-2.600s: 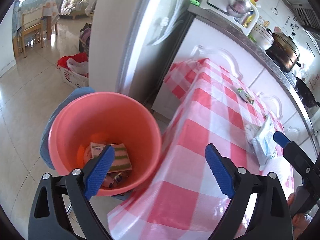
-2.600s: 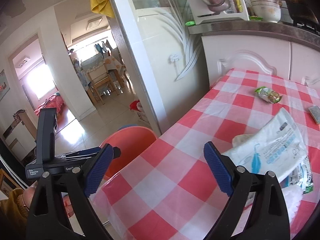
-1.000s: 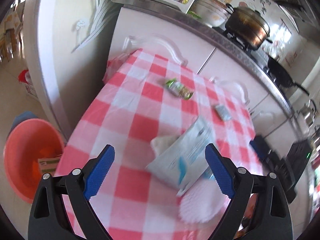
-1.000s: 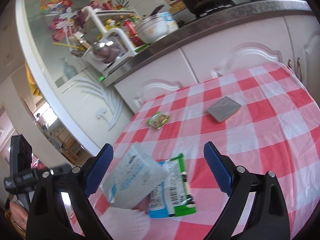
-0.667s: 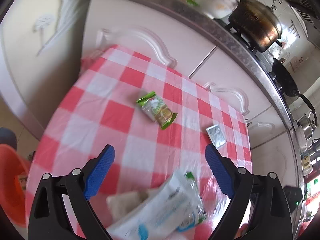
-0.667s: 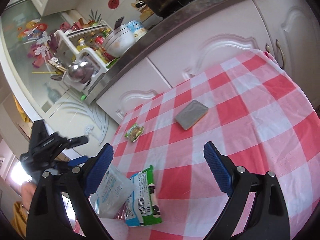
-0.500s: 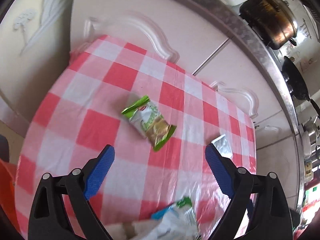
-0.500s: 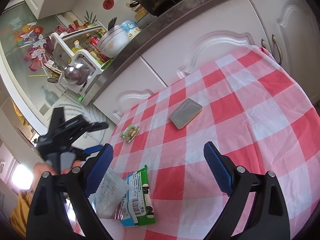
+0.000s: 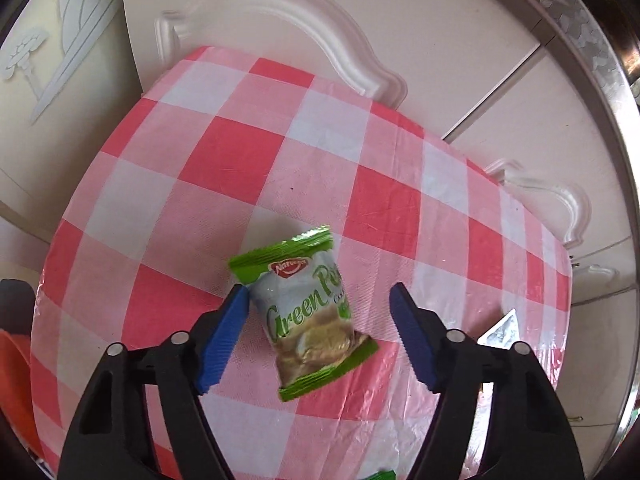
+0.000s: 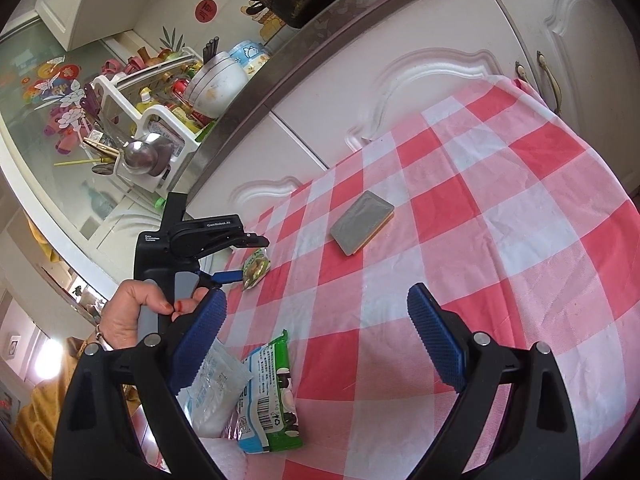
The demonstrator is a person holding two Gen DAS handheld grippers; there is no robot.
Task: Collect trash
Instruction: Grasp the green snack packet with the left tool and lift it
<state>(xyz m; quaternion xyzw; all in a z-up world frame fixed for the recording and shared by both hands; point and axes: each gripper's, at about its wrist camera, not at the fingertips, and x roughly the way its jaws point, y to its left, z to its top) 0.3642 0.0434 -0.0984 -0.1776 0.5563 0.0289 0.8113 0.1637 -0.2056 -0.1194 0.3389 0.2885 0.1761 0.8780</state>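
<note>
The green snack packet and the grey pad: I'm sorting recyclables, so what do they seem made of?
Green snack packet: looks like glossy printed plastic film, with crimped zigzag end seals and sheen on its face.
Grey pad: seemingly a scouring sponge, with a matte grey top over a thin yellowish layer showing at its edge; the exact fibre cannot be told.

White cabinet doors (image 9: 400, 32) behind red-checked tablecloth (image 10: 500, 220), sunlit.

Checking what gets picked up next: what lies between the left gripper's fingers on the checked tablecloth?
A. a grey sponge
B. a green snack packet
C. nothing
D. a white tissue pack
B: the green snack packet lies flat on the checked tablecloth between the fingers of the left gripper; its jaws have just been closing, and the right-hand pad is not yet on the packet.
</note>
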